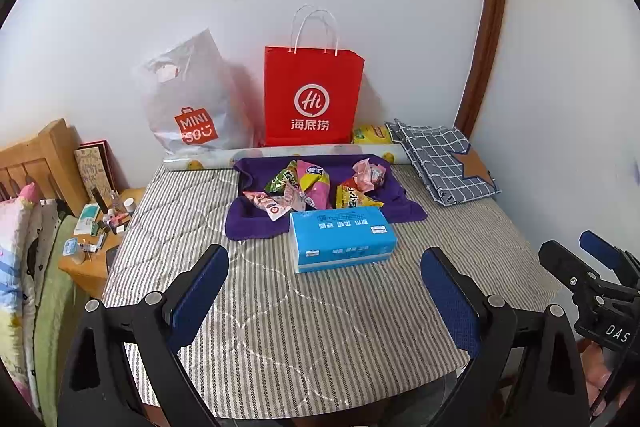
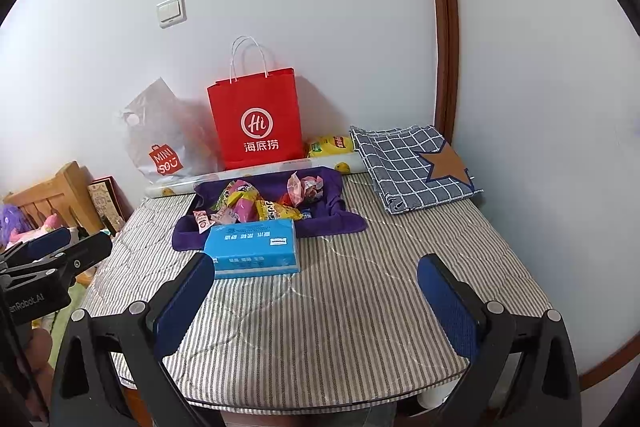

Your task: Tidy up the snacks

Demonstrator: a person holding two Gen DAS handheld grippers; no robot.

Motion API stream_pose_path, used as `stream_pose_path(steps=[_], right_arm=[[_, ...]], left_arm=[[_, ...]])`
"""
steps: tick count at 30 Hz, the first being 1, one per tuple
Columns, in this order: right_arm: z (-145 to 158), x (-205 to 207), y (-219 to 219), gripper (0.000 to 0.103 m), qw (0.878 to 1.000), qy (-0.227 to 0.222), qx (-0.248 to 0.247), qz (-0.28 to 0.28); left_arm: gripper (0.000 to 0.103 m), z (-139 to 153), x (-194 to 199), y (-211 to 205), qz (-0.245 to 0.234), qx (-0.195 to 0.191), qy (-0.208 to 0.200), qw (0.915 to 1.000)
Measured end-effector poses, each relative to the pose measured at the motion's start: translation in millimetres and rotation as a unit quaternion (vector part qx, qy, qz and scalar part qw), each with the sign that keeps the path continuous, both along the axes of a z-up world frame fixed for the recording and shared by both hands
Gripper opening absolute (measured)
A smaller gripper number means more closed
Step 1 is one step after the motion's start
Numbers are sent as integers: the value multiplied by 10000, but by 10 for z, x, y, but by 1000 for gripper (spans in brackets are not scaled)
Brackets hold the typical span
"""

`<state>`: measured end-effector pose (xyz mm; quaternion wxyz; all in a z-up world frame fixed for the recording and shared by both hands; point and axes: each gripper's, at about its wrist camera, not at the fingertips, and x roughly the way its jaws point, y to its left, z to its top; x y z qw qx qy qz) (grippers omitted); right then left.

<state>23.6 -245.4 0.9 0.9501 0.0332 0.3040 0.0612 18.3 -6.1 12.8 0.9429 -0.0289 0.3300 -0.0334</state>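
Note:
Several colourful snack packets [image 1: 308, 189] [image 2: 256, 205] lie in a heap on a purple cloth [image 1: 256, 223] [image 2: 344, 223] at the far middle of the striped table. A blue tissue pack [image 1: 342, 239] [image 2: 254, 247] lies just in front of the heap. My left gripper [image 1: 324, 287] is open and empty, low over the table's near side, short of the tissue pack. My right gripper [image 2: 316, 291] is open and empty, to the right of the left one; its fingers also show at the right edge of the left wrist view [image 1: 600, 267].
A red paper bag [image 1: 312, 99] [image 2: 256, 123] and a grey Miniso plastic bag [image 1: 188, 103] [image 2: 160, 139] stand against the back wall. A rolled sheet [image 1: 280, 153], a yellow packet [image 1: 372, 135] and a folded checked cloth [image 1: 444, 163] [image 2: 412, 167] lie at the back. A cluttered nightstand [image 1: 96, 227] is left.

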Motion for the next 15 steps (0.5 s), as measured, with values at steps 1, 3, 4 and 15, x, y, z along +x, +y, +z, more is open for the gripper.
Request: stream_pose_path(steps=[1,3,4,15], right_arm=[[3,-4,1,103,10000,-7,-1,3],[9,-8,-2,103,10000,-15,7,8],[11,-12,3,103,10000,-17,7,12],[31,-17,11,103,10000,-49,3,20]], left_arm=[[96,4,-1,1,2,4,-3,10000],[96,10,0,-6,-10,7,-6,10000],[96,13,1,-6,-11,10,-5,10000],[96,26,8,-9,-28,6,-19,10000]])
